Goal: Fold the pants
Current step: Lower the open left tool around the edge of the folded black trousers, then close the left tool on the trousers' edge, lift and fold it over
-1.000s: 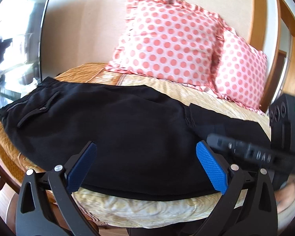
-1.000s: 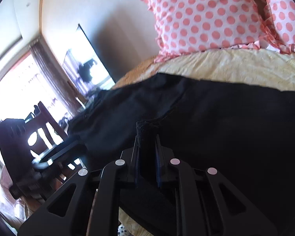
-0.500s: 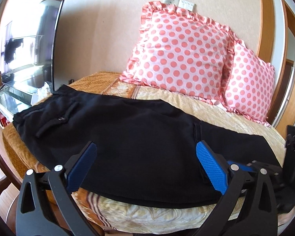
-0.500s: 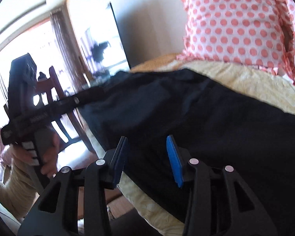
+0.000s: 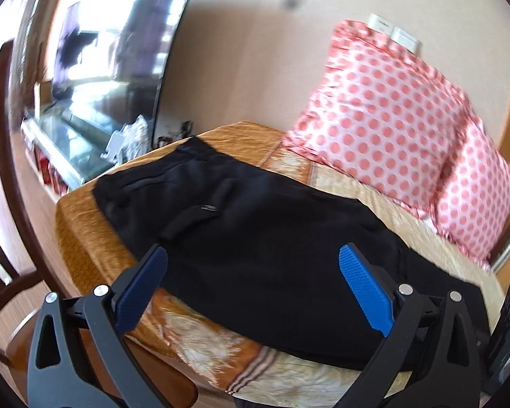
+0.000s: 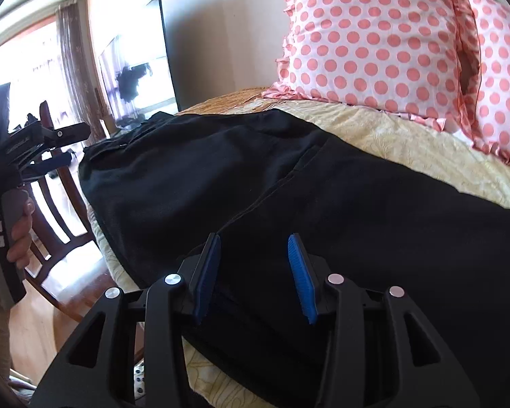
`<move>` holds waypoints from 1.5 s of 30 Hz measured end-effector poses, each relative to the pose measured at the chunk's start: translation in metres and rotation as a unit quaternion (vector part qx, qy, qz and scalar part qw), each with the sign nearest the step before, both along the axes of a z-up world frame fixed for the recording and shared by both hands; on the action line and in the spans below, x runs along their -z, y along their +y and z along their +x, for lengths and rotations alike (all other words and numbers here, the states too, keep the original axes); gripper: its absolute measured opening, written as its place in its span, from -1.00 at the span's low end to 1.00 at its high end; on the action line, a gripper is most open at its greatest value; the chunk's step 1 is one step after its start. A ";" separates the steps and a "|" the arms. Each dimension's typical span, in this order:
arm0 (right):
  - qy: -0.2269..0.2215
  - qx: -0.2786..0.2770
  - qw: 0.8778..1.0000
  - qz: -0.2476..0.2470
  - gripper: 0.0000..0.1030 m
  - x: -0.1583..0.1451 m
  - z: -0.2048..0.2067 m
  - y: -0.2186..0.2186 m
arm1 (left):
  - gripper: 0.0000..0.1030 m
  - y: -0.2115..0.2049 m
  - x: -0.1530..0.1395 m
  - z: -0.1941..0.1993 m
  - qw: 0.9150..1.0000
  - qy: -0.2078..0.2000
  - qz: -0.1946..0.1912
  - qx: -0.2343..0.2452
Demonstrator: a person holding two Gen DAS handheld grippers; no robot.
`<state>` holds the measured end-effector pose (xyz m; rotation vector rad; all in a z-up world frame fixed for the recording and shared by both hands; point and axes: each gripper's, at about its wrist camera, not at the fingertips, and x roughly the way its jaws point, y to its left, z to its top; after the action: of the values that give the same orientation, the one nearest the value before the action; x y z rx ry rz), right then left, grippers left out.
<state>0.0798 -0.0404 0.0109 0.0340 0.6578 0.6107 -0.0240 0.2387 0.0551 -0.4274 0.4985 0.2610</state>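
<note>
Black pants lie flat across the yellow-orange bed cover, waistband and back pocket at the left end, legs running right. They also fill the right wrist view. My left gripper is wide open and empty, held above the near edge of the pants. My right gripper is open and empty, just over the pants by a seam. The left gripper also shows at the left of the right wrist view, held in a hand.
Two pink polka-dot pillows lean on the wall behind the pants. A television stands left of the bed. A dark wooden chair stands by the bed's left end. The bed edge is close below the grippers.
The right gripper was shut on a fold of the pants, then let go and opened. The left gripper swung left toward the waistband end.
</note>
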 end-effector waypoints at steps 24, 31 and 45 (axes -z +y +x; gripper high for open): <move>-0.016 -0.014 1.000 0.005 0.12 0.006 0.002 0.007 | 0.92 0.118 0.046 0.018 0.950 0.021 -0.313 -0.009; -0.020 -0.016 1.000 0.007 0.13 0.007 0.002 0.006 | 0.93 0.127 0.050 0.021 0.935 0.007 -0.353 -0.025; -0.026 -0.017 0.999 0.017 0.15 0.009 -0.001 0.005 | 0.06 0.140 0.051 0.035 0.948 0.032 -0.304 -0.090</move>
<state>0.0790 -0.0357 0.0021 0.0387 0.5993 0.6538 0.0110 0.3790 0.0045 -1.0733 0.6022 0.2964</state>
